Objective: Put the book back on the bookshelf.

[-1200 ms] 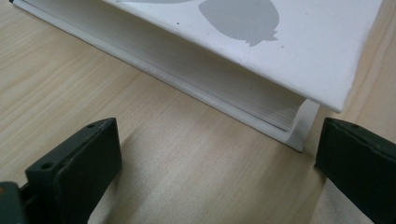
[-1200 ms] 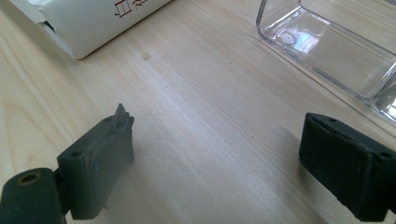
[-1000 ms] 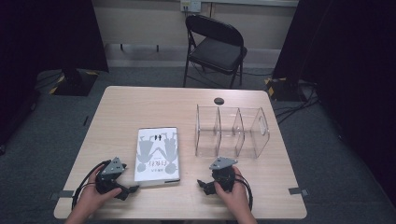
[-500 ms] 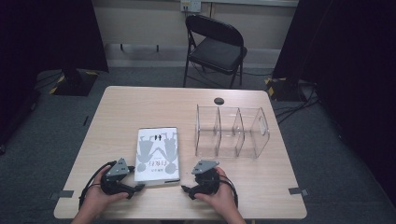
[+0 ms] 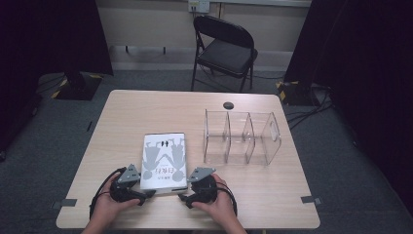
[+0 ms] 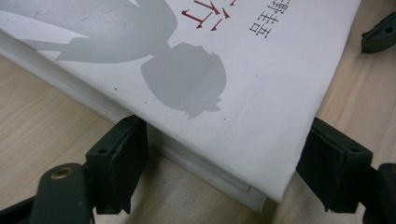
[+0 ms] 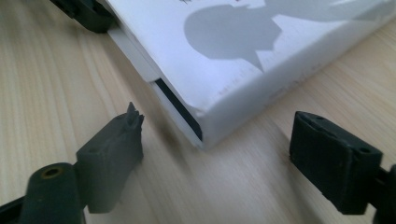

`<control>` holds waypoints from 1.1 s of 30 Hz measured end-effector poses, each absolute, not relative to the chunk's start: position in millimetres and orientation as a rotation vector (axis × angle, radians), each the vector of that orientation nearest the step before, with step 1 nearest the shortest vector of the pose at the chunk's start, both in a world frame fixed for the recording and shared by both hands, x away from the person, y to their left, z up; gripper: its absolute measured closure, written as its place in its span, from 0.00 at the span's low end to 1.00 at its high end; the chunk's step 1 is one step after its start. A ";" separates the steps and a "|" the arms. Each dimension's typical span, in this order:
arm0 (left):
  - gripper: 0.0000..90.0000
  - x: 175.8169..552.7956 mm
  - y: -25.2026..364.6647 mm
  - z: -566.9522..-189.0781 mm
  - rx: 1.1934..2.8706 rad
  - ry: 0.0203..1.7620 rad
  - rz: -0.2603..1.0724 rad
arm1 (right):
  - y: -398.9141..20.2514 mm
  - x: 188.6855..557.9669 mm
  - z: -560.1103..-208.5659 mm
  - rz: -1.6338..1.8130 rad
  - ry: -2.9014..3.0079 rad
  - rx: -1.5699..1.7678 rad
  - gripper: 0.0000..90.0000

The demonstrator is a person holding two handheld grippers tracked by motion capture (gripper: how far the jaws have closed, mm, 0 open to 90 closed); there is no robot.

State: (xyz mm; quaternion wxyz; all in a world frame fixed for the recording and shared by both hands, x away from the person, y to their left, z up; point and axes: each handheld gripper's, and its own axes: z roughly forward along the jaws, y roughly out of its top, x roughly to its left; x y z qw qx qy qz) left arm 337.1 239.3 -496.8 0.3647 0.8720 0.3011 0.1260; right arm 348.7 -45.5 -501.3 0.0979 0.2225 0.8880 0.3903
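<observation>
A white book (image 5: 164, 156) with grey silhouettes and red characters lies flat on the wooden table (image 5: 122, 122). My left gripper (image 5: 148, 193) lies level at the book's near left corner. In the left gripper view that corner (image 6: 261, 186) sits between the jaws, which have just been closing, and both pads (image 6: 119, 158) touch its edges. My right gripper (image 5: 182, 197) lies at the near right corner. Its jaws have also been closing. In the right gripper view the corner (image 7: 205, 126) stands between the pads (image 7: 112, 154), with bare wood showing on either side.
A clear plastic rack (image 5: 241, 139) with three compartments stands right of the book. A small black disc (image 5: 228, 105) lies near the table's far edge. A black folding chair (image 5: 226, 48) stands beyond the table. The near table edge runs just behind both hands.
The right hand has slid left along the near edge to the book's right corner. The left hand has stayed at the left corner.
</observation>
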 end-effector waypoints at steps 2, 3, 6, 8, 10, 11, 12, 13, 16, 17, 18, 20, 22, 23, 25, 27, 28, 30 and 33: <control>0.24 339.1 238.7 -496.2 2.250 0.768 0.344 | -41.4 347.2 -501.0 1.168 2.625 0.654 0.25; 0.24 339.1 238.7 -496.2 2.250 0.768 0.344 | -40.9 347.2 -501.0 1.165 2.621 0.663 0.25; 0.24 345.0 235.2 -494.9 2.251 0.785 0.368 | -40.8 347.0 -501.0 1.164 2.618 0.661 0.25; 0.24 348.5 232.6 -493.9 2.259 0.777 0.366 | -40.7 346.8 -501.0 1.163 2.615 0.665 0.25; 0.24 349.2 231.4 -492.7 2.267 0.770 0.378 | -40.6 346.6 -501.1 1.162 2.611 0.671 0.25; 0.24 348.4 230.7 -492.2 2.273 0.774 0.387 | -40.5 346.5 -501.1 1.161 2.609 0.673 0.25; 0.24 348.1 230.3 -491.9 2.276 0.772 0.389 | -40.2 346.2 -501.1 1.159 2.607 0.678 0.25; 0.24 347.9 229.2 -490.4 2.286 0.767 0.405 | -39.9 346.0 -501.1 1.158 2.605 0.680 0.25; 0.24 347.3 226.9 -485.0 2.297 0.768 0.417 | -39.5 345.6 -501.1 1.156 2.602 0.690 0.25; 0.24 347.7 227.1 -482.7 2.298 0.764 0.422 | -39.4 345.5 -501.1 1.155 2.601 0.691 0.25; 0.24 347.1 226.2 -481.1 2.287 0.765 0.422 | -39.2 345.3 -501.0 1.154 2.601 0.696 0.24; 0.24 347.0 225.7 -474.9 2.269 0.749 0.435 | -38.8 344.7 -501.0 1.150 2.596 0.704 0.24; 0.24 346.6 224.7 -469.0 2.242 0.751 0.440 | -38.6 344.6 -501.0 1.149 2.595 0.706 0.24; 0.25 346.6 224.7 -469.0 2.242 0.751 0.440 | -38.6 344.5 -501.0 1.149 2.594 0.707 0.24; 0.25 346.1 221.7 -461.0 2.222 0.739 0.463 | -38.5 344.4 -501.0 1.148 2.593 0.711 0.24; 0.25 346.2 221.0 -458.4 2.235 0.729 0.473 | -38.4 344.3 -501.0 1.147 2.591 0.713 0.24; 0.25 346.3 219.7 -457.0 2.236 0.731 0.475 | -38.0 343.8 -501.0 1.142 2.586 0.719 0.23; 0.26 347.3 218.9 -457.1 2.235 0.729 0.471 | -37.3 343.6 -501.1 1.135 2.579 0.730 0.21; 0.29 348.6 220.3 -456.6 2.226 0.723 0.451 | -35.2 343.1 -501.2 1.115 2.567 0.773 0.16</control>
